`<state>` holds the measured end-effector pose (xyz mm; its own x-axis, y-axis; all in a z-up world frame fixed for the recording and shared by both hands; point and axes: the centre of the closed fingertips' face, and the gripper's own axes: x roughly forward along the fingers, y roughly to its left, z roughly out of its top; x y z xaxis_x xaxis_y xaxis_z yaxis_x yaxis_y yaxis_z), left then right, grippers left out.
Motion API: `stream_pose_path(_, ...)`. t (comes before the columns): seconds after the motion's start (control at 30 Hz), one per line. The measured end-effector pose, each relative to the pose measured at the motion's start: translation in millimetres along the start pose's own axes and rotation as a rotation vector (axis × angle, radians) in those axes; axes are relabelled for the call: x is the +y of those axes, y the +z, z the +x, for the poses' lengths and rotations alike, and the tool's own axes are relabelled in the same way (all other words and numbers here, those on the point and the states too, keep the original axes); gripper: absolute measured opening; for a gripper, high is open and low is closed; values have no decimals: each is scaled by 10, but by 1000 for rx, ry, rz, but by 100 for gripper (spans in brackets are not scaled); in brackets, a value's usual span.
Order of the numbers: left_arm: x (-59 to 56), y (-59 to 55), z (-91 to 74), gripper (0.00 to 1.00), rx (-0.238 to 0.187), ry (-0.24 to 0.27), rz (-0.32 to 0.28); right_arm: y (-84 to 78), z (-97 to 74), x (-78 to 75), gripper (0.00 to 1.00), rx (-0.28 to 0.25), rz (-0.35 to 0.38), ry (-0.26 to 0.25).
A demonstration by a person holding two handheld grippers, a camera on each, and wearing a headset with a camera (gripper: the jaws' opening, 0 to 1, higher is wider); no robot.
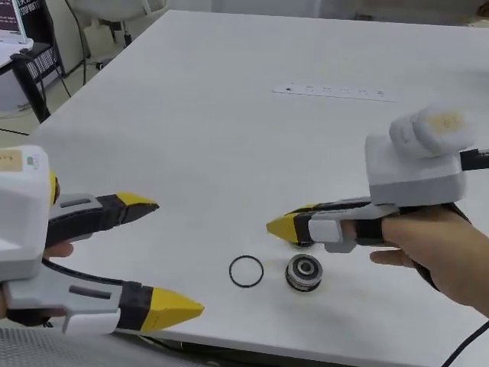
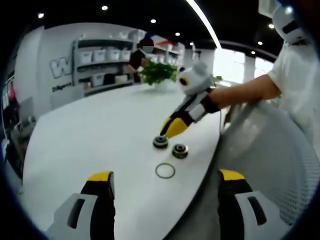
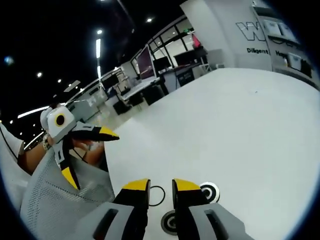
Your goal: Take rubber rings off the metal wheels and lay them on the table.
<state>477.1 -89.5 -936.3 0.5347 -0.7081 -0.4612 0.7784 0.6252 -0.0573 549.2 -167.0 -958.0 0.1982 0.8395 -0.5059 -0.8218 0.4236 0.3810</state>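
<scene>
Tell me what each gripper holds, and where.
Left gripper: nothing, jaws wide. Right gripper: tips at a wheel; a hold cannot be told.

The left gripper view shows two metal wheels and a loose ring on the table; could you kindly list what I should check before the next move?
1. The loose thin black rubber ring lies flat on the white table, apart from the wheels: ok.
2. The two round metal wheels lie flat, side by side: ok.
3. Whether rings are left on those wheels: cannot tell.
4. Left gripper wide open and empty: ok.
5. Right gripper near one wheel, jaws only a narrow gap apart, probably too narrow to take a wheel: not ok.
</scene>
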Motion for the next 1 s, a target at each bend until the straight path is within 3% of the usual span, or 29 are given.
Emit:
stream_pose_path(0.3,-3,17,2,87,-10,-7,-10,144,-236,14,18,-53,-71,-10)
stream_pose_path(0.43,9,78,-14,87,-47,-5,-29,175,-339,-13,18,-69,-90,-21)
stream_pose_path(0.53,5,75,-8,87,-39,-7,-19,182,-444,-28,18,-84,-115,-26)
stream_pose_path(0.77,-10,171,-14,90,-61,-31,-1,102,-601,-144,19,-102,-103,-51)
stream_pose_path(1.0,-10,370,25,90,-69,-39,52,-52,-574,-252,19,-52,-107,-56)
